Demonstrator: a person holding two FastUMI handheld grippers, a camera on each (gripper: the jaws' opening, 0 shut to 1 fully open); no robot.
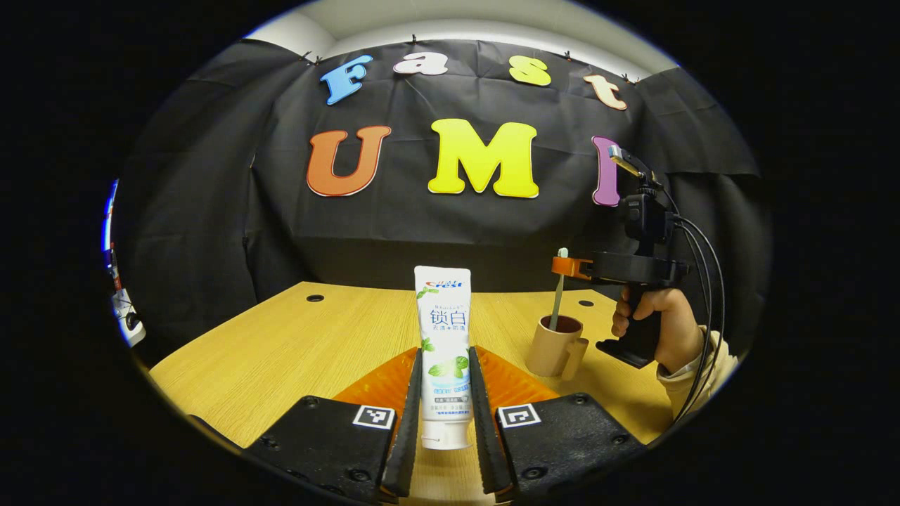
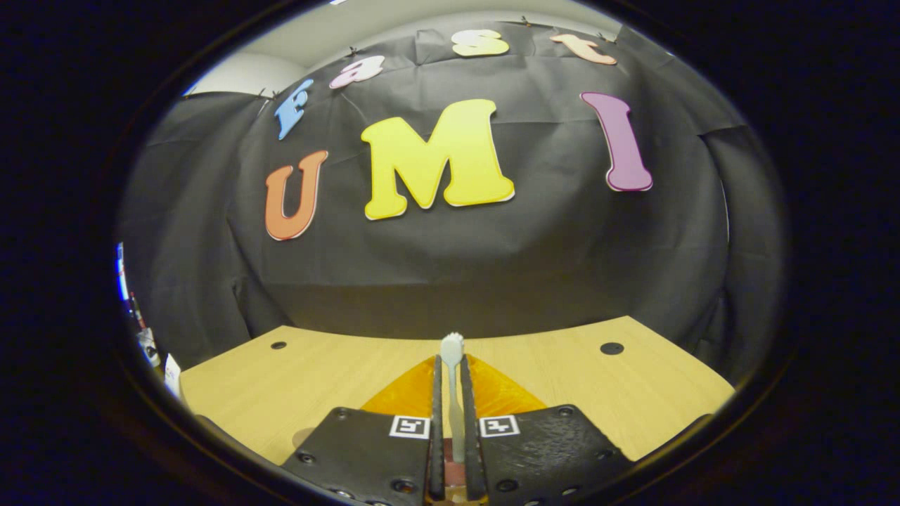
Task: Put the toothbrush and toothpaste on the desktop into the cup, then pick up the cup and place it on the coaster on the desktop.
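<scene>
In the left gripper view, the left gripper (image 1: 444, 393) grips the toothpaste (image 1: 443, 351) between its two fingers, both pressing on the sides of the tube. The tube stands upright with its cap end down at the bottom of the view and its flat crimped end up, above the wooden desk (image 1: 281, 351).

Farther off to the right in that view, the cup (image 1: 557, 346) stands on the desk with its handle turned toward the camera. The toothbrush (image 1: 557, 295) stands nearly upright with its lower end inside the cup and its bristle head up. Above the cup, the right gripper (image 1: 571, 267) closes on the upper part of the brush handle, and a hand (image 1: 650, 316) with a light sleeve holds the gripper's grip just beside the cup. Cables run down from the gripper behind the hand.

In the right gripper view, the right gripper's fingers (image 2: 437, 414) are drawn close together with the toothbrush clamped between them, the handle running up the narrow gap and the bristle head just past the fingertips. Beyond the head lies the desk, with two small round holes near its far edge, and behind it hangs the black cloth wall (image 2: 492, 267).
</scene>
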